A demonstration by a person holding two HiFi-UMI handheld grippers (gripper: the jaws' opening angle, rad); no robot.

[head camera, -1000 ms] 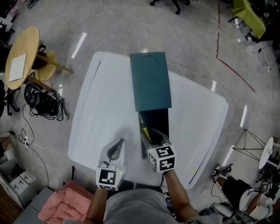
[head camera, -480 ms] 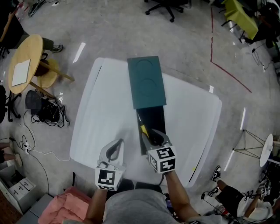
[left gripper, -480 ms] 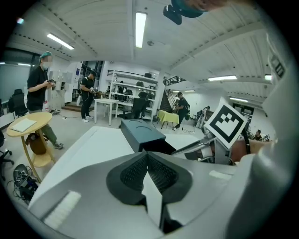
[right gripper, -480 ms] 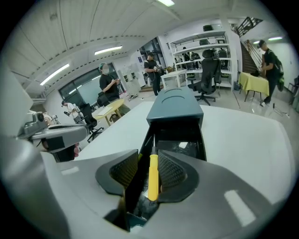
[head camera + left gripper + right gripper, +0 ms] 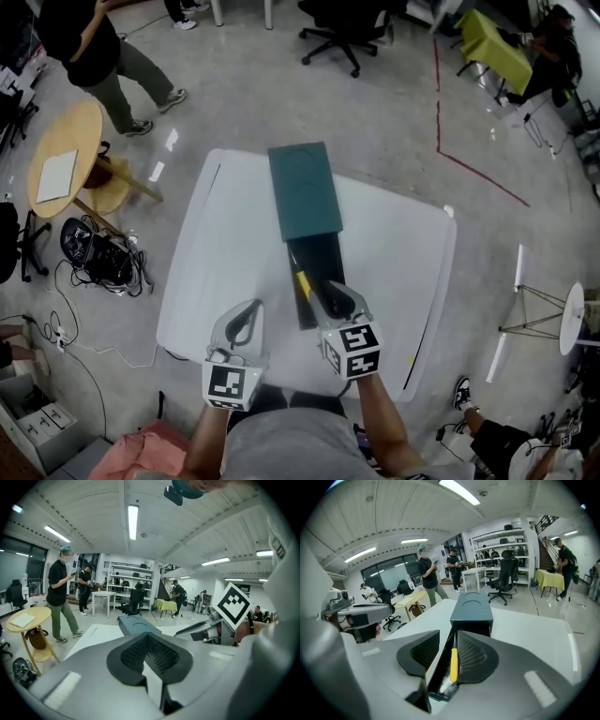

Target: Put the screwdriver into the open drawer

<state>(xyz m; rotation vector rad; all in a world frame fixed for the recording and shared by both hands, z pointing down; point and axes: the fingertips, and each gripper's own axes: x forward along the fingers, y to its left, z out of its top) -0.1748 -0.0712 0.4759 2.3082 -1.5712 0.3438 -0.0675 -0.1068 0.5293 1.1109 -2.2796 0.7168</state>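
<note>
One screwdriver (image 5: 453,663) in one drawer (image 5: 327,255); left gripper (image 5: 247,316) closed; right gripper (image 5: 339,296) apart, just narrowing, empty.

We are holding our left gripper (image 5: 246,317) with its jaws pressed together. On our right gripper (image 5: 339,300) the jaws are standing apart, having just been closing, gripping nothing.

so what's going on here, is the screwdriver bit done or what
A person holds a gripper in each hand over the white table. The yellow-handled screwdriver lies inside the open drawer of the teal cabinet, so that step looks done. The right gripper hovers just above the drawer, jaws apart though they have just been closing a little, gripping nothing. The left gripper is shut and empty, above the table beside the drawer.
</note>
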